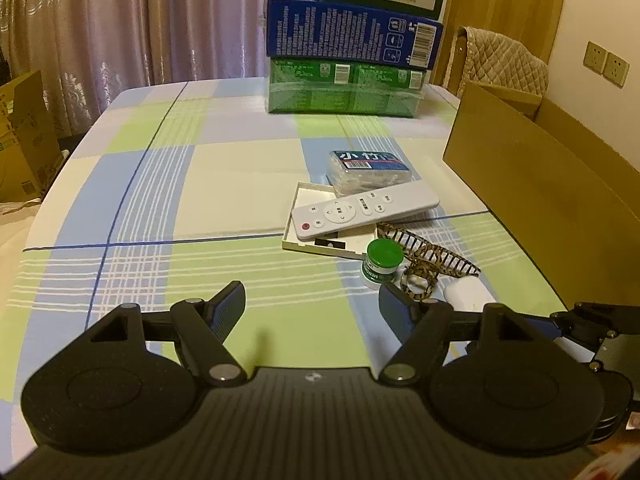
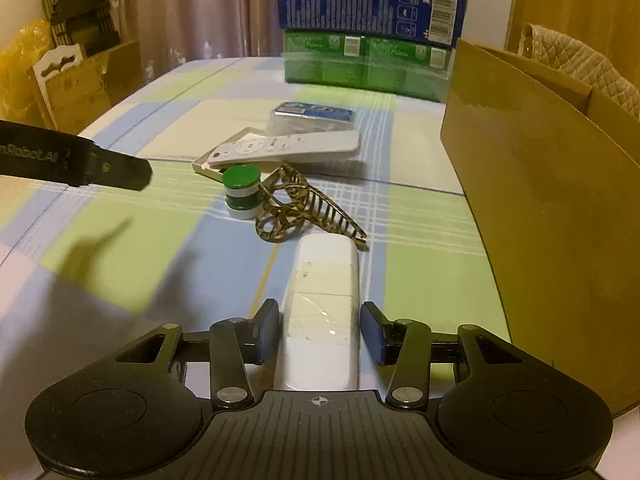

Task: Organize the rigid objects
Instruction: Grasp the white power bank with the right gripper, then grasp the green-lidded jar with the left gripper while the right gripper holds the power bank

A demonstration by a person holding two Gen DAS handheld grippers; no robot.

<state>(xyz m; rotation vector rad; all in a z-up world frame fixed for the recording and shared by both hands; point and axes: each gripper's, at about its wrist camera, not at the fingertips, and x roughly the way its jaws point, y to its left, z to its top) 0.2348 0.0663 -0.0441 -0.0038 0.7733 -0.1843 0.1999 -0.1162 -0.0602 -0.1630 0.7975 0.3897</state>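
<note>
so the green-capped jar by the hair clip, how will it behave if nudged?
The green-capped jar looks squat and stands upright on a flat base, so it probably slides rather than tips. If knocked over, its round body would likely roll. It sits against the hair clip, so a push may drag that along.

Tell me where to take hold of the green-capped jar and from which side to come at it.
Grip the green-capped jar across its round white body under the cap, coming from the open left side. It stands upright, and the leopard hair clip crowds its right, the white tray its back.
</note>
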